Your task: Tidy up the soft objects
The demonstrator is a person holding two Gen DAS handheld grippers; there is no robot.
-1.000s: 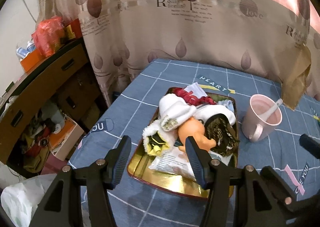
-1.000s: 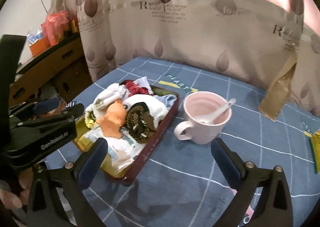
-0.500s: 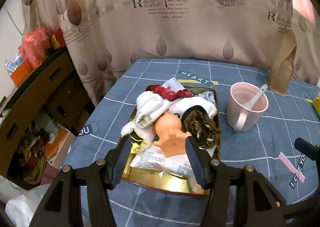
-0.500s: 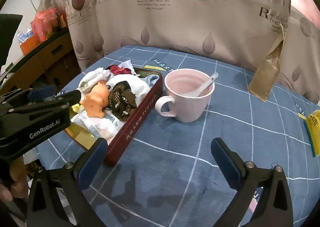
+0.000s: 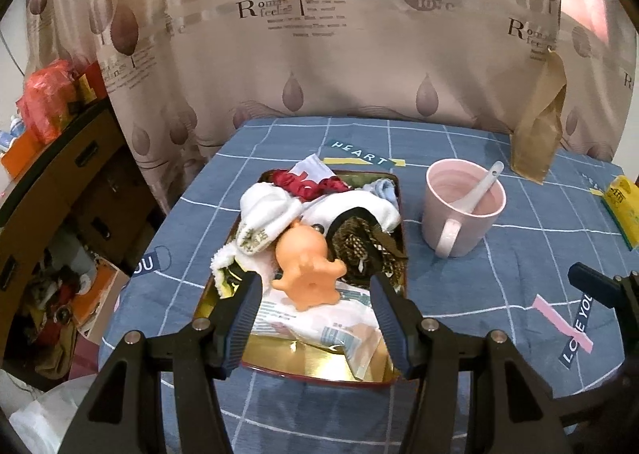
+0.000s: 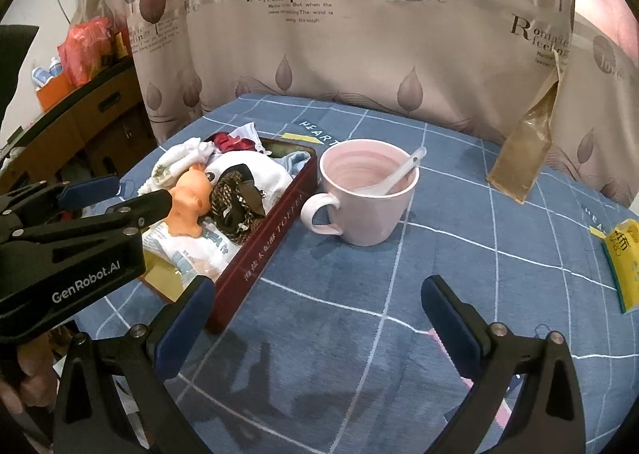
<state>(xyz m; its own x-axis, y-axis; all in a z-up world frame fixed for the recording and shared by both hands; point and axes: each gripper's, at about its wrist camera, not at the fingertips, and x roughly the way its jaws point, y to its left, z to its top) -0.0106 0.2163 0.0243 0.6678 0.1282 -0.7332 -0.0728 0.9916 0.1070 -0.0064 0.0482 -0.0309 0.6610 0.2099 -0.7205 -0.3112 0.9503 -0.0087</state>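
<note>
Item 1, left gripper (image 5: 315, 310): mine, jaws spread apart, holding nothing, hovering over the near end of the tin tray (image 5: 303, 368). Straight ahead between my fingers lies the orange rubber doll (image 5: 305, 264), on a plastic packet (image 5: 319, 328).

Item 2, soft objects, all heaped in the tray: ahead-left of my left gripper, a white sock (image 5: 265, 216) and a fluffy white-and-yellow piece (image 5: 223, 264); farther ahead, a red cloth (image 5: 307, 184); ahead-right, a white cloth (image 5: 359, 206) and a dark patterned pouch (image 5: 363, 250).

Step in hand, by my judgement: lining up on the doll. Equally, the heap may be goods already gathered. The scene fits sorting out of the tray or a finished gathering into it; I cannot tell which.

Item 3, pink mug (image 6: 367, 194) with white spoon (image 6: 399, 170): ahead-left of my right gripper, just beside the tray's right wall. It crowds any sideways carry.

Item 4, right gripper (image 6: 315, 318): mine, jaws wide, nothing held, over bare blue cloth-covered table (image 6: 459, 254).

Item 5, brown bag (image 6: 523, 150): far ahead-right, leaning on the curtain (image 6: 359, 34).

Item 6, yellow carton (image 6: 623, 254): far right edge.
</note>
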